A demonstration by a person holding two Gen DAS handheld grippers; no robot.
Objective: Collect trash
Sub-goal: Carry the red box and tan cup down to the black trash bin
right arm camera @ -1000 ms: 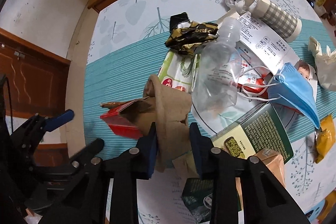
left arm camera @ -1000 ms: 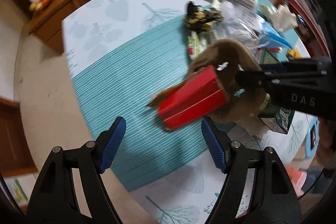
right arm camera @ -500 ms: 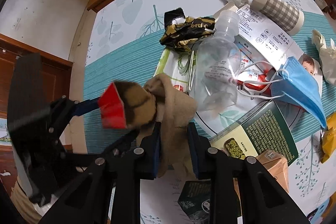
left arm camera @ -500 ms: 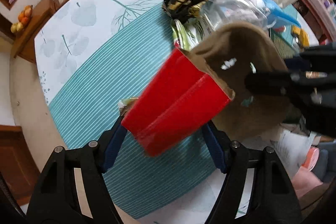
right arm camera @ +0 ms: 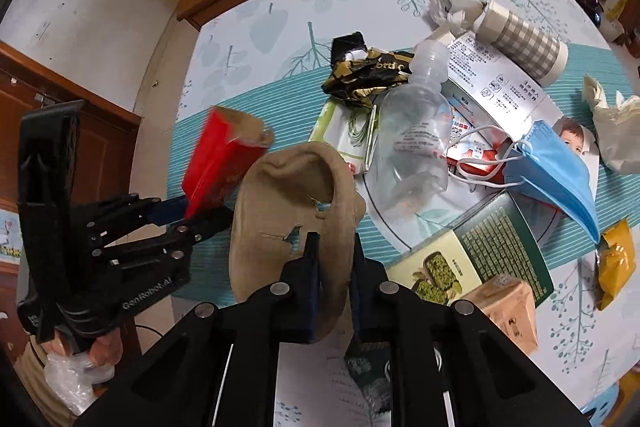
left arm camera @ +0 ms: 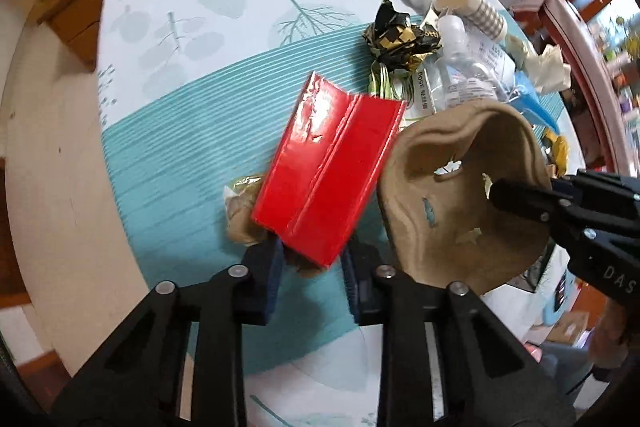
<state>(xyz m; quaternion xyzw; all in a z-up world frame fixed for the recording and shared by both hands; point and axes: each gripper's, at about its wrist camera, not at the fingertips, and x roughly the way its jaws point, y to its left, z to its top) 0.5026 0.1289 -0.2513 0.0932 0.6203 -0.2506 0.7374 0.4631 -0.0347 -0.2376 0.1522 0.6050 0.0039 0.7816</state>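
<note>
Between the left gripper (left arm camera: 312, 267) pads sits the low end of the red carton (left arm camera: 328, 171) — jaws closing on it, pads at or near its sides, carton tilted up and away from the camera, lifted off the table (left arm camera: 200, 155). Right of the carton, nearly touching its edge, hangs the brown pulp tray (left arm camera: 464, 203), torn in a few spots; the right gripper (right arm camera: 334, 267) is clamped tight on its lower rim. A small tan crumpled scrap (left arm camera: 240, 215) lies just left of the carton's low end, on the teal stripe.

Beyond the carton, further up the table: black-gold wrapper (right arm camera: 368, 75), clear plastic bottle (right arm camera: 412, 139), green wipes pack (right arm camera: 344, 135), blue face mask (right arm camera: 556, 171), checked paper cup (right arm camera: 520, 39), printed sheet (right arm camera: 504, 91), green tea box (right arm camera: 480, 251), small brown box (right arm camera: 508, 307), yellow packet (right arm camera: 616, 263), white crumpled tissue (right arm camera: 456, 3). All still loose on the cloth.

Step in hand, as I read it: securing two pieces at once, carton left, tray right. No bin or bag shows clearly in either view — some clear plastic by the person's hand (right arm camera: 96, 351) is too unclear to call.

Next move calls for a firm grip on the glossy carton before carrying; it could slip or pivot since only its end is pinched. The pile past the carton comes after.
</note>
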